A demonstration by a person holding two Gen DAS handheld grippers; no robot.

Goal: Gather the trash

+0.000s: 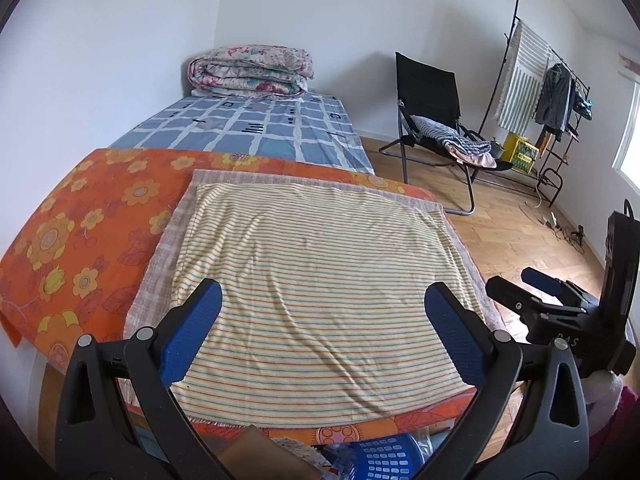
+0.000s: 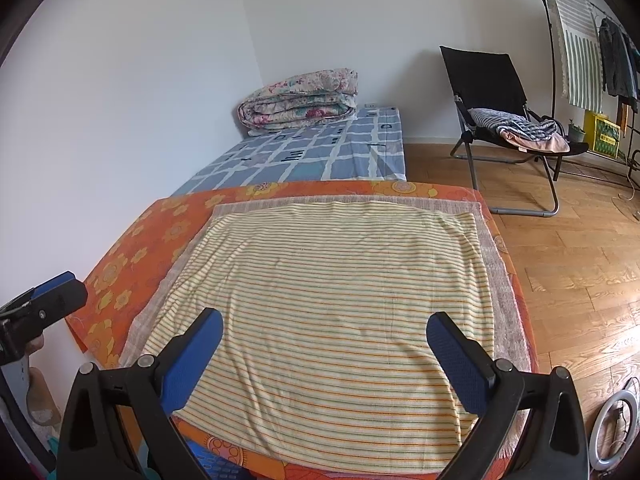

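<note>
Both grippers, left and right, gape wide and empty. No trash on the cloth; basket lies below the left gripper (nearer).

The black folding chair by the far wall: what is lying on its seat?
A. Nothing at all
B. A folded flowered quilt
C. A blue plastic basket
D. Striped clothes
D: the black folding chair has striped clothes piled on its seat, while the flowered quilt lies on the bed in the corner.
</note>
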